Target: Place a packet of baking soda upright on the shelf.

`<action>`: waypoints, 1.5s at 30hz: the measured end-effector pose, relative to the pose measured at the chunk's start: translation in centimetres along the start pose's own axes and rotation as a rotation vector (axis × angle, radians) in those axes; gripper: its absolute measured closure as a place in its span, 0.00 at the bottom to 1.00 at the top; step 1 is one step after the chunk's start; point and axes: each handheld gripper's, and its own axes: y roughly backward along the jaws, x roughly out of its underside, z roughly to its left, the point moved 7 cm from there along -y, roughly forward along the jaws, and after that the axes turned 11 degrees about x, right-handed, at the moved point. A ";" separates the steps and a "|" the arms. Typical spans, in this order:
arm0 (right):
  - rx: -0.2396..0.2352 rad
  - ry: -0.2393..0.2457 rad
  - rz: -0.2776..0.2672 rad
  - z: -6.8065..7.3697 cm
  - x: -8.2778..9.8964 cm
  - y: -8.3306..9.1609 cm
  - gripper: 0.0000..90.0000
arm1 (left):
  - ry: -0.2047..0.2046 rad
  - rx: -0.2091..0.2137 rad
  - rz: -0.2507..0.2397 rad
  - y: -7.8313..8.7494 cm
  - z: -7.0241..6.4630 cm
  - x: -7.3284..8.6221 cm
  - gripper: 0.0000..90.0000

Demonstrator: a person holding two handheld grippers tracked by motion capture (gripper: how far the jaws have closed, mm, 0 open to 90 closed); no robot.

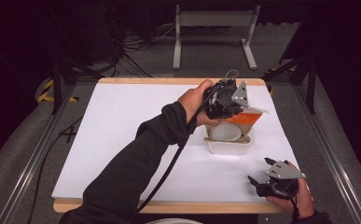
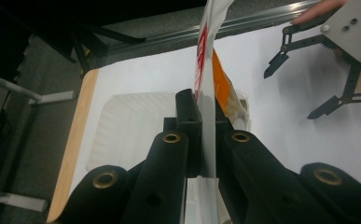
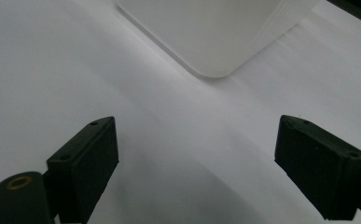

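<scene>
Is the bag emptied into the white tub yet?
Not clearly. The left gripper is shut on the bag, holding it over the tub. The right gripper waits open beside it. Whether anything has landed inside the tub can't be told.

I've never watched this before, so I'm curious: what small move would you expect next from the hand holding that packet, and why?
Probably a small lift and tilt. The left gripper is shut on the packet's edge, which hangs over the white tray. The right gripper rests open on the table, apart from the tray, so it looks idle for now.
</scene>
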 end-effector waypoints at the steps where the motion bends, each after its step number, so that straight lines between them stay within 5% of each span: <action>1: 0.000 0.000 0.000 0.0 0.0 0.0 0.16 | 0.002 0.018 -0.008 -0.1 0.0 0.0 1.00; 14: -0.003 0.000 0.009 0.0 0.2 -0.2 0.16 | 0.000 0.031 -0.036 -4.8 0.3 0.4 0.99; 20: -0.004 0.003 0.011 0.1 0.2 -0.2 0.16 | 0.027 0.077 -0.097 -6.1 0.1 0.4 0.99; 27: -0.006 0.008 0.012 0.1 0.2 -0.2 0.16 | 0.063 0.124 -0.109 -8.2 -0.2 1.9 0.99; 45: -0.009 0.009 0.017 0.3 0.2 -0.3 0.16 | 0.113 0.148 -0.156 -8.2 -0.2 3.8 0.99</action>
